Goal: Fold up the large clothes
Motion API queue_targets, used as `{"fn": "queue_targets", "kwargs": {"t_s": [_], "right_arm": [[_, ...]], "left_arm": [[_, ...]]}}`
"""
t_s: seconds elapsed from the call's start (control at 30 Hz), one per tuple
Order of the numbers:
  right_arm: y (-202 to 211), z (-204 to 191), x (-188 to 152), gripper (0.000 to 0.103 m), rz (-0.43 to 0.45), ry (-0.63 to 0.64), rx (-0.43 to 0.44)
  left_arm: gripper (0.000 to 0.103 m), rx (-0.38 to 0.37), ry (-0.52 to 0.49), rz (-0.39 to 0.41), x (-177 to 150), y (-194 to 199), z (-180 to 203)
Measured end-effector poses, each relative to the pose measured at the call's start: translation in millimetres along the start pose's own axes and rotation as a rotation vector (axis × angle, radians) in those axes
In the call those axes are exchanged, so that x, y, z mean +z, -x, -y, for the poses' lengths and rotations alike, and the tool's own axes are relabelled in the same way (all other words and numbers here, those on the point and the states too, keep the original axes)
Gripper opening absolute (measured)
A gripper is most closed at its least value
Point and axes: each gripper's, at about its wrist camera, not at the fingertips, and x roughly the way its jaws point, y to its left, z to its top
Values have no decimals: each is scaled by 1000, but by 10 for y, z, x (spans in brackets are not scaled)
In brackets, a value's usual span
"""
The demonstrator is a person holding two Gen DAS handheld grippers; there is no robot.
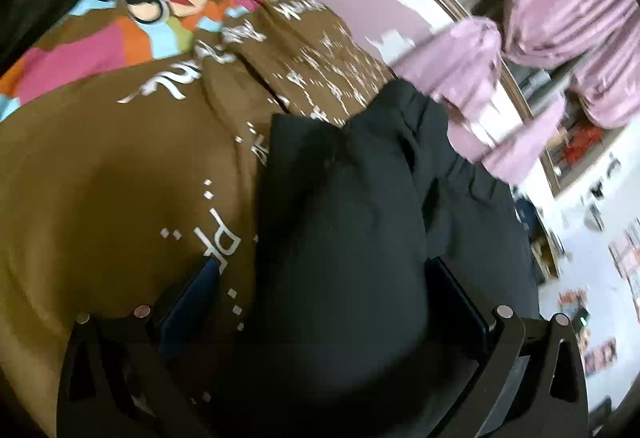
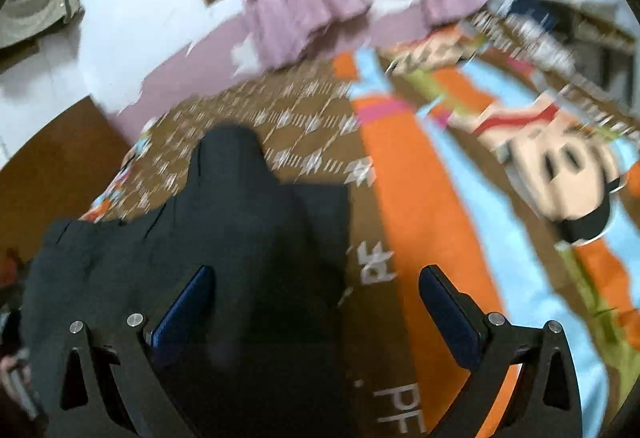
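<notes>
A large black garment (image 1: 360,206) lies on a bed with a brown and multicoloured cartoon bedspread (image 1: 100,166). In the left wrist view my left gripper (image 1: 320,278) is open, its fingers spread wide just above the garment's near part, with cloth showing between them but not clamped. In the right wrist view the same black garment (image 2: 208,238) spreads to the lower left over the bedspread (image 2: 432,198). My right gripper (image 2: 316,302) is open too; its left finger (image 2: 184,314) is over the cloth and its right finger (image 2: 452,314) over the bedspread.
Pink curtains (image 1: 560,18) hang at a wood-framed window (image 1: 516,86) beyond the bed, against a white and pink wall (image 2: 120,18). A grey-green cloth (image 2: 36,14) hangs on the wall at the left. Brown wood (image 2: 52,158) borders the bed's left side.
</notes>
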Motion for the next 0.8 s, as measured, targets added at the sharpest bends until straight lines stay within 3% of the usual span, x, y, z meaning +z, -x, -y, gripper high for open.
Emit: {"fn": "queue_targets", "kwargs": {"t_s": [0.1,0.17,0.47,0.67,0.8], "right_arm": [[-168,51,-48,103,-99,-13,75],[-300,155,-101,103,-160,-89,114],[-264,258,-160,103,-143,-141,155],[-278,373,-111,103,-191,-326,317],[-271,219,-116,103,-218,-257,309]], "left_arm": [[102,-51,-11,-66,13,-24,-71],[102,-76,-12,-80,-33,-13,-108],[102,-103,-3,-119,-43,-56,-104],[102,-140,9,-169,-39,-31,-42],[102,-161,-24,-183,-84,11,10]]}}
